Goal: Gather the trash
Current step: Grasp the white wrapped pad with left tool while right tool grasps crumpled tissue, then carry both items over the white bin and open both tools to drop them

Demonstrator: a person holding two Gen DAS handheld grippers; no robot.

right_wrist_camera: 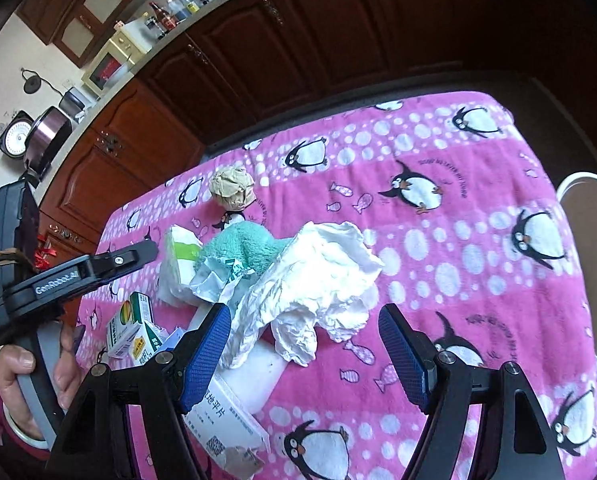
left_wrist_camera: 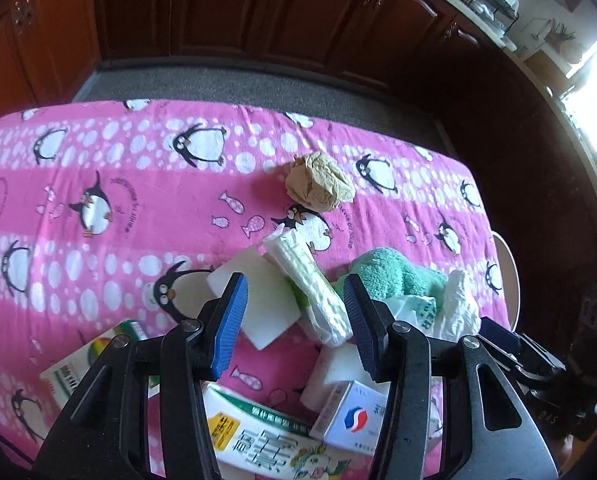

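Note:
Trash lies on a table under a pink penguin cloth (left_wrist_camera: 98, 168). A crumpled brown paper ball (left_wrist_camera: 319, 182) sits far out; it also shows in the right wrist view (right_wrist_camera: 232, 187). My left gripper (left_wrist_camera: 294, 316) is open and empty above a tissue pack (left_wrist_camera: 310, 292) and a white foam block (left_wrist_camera: 258, 300). My right gripper (right_wrist_camera: 304, 350) is open and empty, just short of crumpled white tissue (right_wrist_camera: 318, 284). A teal fuzzy cloth (right_wrist_camera: 242, 246) lies behind the tissue. Small cardboard boxes (left_wrist_camera: 350, 416) lie near the left gripper.
Dark wood cabinets (left_wrist_camera: 258, 8) stand beyond the table. A white round bin (right_wrist_camera: 586, 208) stands off the table's right edge. The left gripper's body (right_wrist_camera: 78, 276) and the hand holding it show at the left of the right wrist view. A cluttered counter (right_wrist_camera: 146, 28) runs above the cabinets.

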